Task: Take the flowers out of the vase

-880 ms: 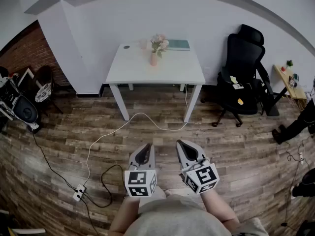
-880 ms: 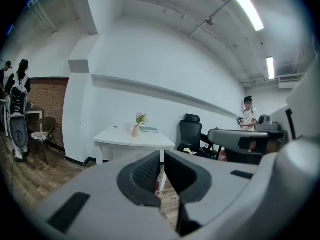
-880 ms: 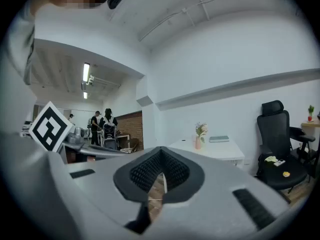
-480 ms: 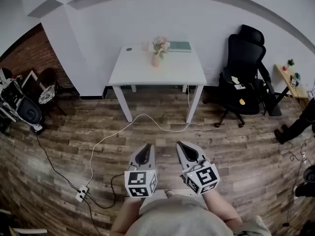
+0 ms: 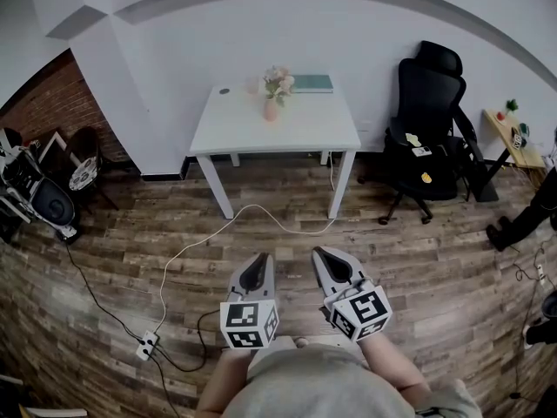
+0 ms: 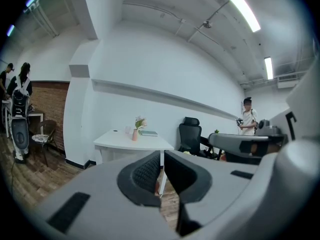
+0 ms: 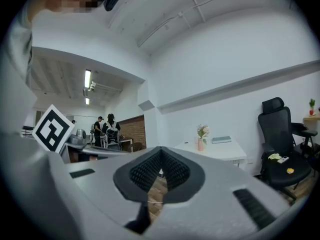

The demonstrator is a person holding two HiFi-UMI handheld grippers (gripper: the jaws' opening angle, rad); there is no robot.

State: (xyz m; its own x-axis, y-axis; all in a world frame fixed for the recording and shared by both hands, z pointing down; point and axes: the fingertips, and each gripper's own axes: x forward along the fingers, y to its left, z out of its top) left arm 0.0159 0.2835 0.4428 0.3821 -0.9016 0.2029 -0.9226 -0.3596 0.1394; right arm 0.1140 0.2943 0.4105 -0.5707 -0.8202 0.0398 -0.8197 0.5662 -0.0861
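A small pink vase (image 5: 271,109) with pale pink flowers (image 5: 278,80) stands upright on a white table (image 5: 305,129) against the far wall. Both grippers are far from it, held low in front of the person over the wood floor. The left gripper (image 5: 258,259) is shut with nothing in it, and so is the right gripper (image 5: 321,253). In the left gripper view the vase (image 6: 134,134) and flowers (image 6: 139,122) show small beyond the shut left gripper (image 6: 161,160). The right gripper view shows the vase (image 7: 200,144) and flowers (image 7: 202,131) past the shut right gripper (image 7: 160,156).
A green book (image 5: 313,83) and a cup (image 5: 253,84) also sit on the table. A black office chair (image 5: 431,129) stands to its right. A white cable (image 5: 261,213) runs across the floor to a power strip (image 5: 145,347). Gear (image 5: 39,194) lines the left side; a wooden shelf (image 5: 513,142) is at the right.
The head view has shifted only slightly. Both grippers stay shut and side by side in the same place in front of the person.
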